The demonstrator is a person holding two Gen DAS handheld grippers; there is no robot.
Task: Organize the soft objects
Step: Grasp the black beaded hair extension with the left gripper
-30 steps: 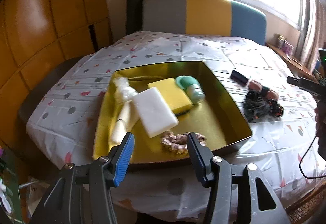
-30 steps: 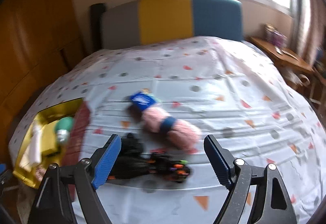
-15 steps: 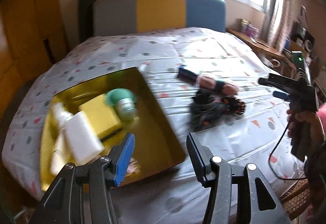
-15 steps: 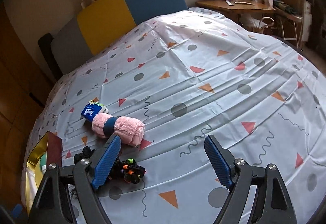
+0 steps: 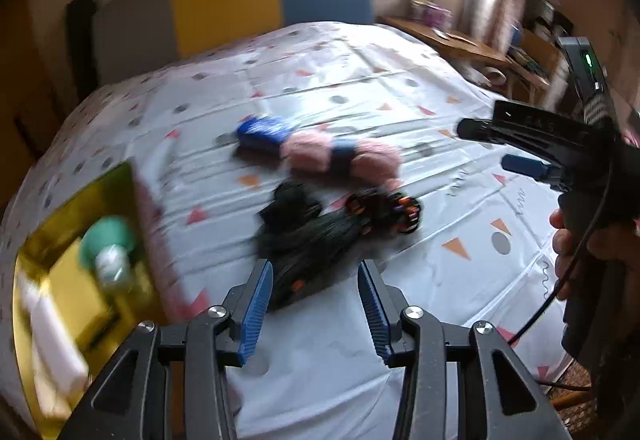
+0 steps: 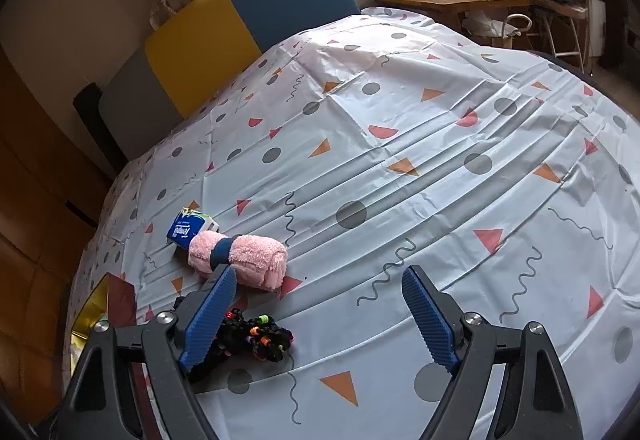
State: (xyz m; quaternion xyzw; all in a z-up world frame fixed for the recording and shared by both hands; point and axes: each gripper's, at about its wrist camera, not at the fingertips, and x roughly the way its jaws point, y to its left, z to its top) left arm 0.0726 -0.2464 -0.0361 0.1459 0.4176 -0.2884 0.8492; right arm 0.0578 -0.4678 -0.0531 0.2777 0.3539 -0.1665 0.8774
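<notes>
I had the left gripper (image 5: pixel 314 304) angled down over the patterned bedsheet (image 6: pixel 440 144), its blue pads closing with nothing pinched between them; the black bundle of hair ties (image 5: pixel 316 236) lay just beyond the fingertips, not touched. That view was smeared by motion, so the bundle read only as a dark tangle with orange and coloured beads, and I could not make out its exact edges. Behind it lay the rolled pink towel (image 5: pixel 344 160) with a dark blue band around it, and at the towel's far end the blue tissue pack (image 5: pixel 262 132), the two touching.

At the left edge sat the gold tray (image 5: pixel 120 180), holding a yellow sponge (image 5: pixel 76 280), a white block (image 5: pixel 52 328) and a green-capped bottle (image 5: pixel 106 244).

The right gripper (image 6: pixel 320 316) stood wide open and empty above bare sheet, the hair ties (image 6: pixel 256 336) just beside and partly behind its left finger, the towel (image 6: pixel 240 254) a little farther on. From the left camera I saw that same gripper (image 5: pixel 520 144) held in a hand (image 5: pixel 588 252) at the right, a cable hanging from it.
</notes>
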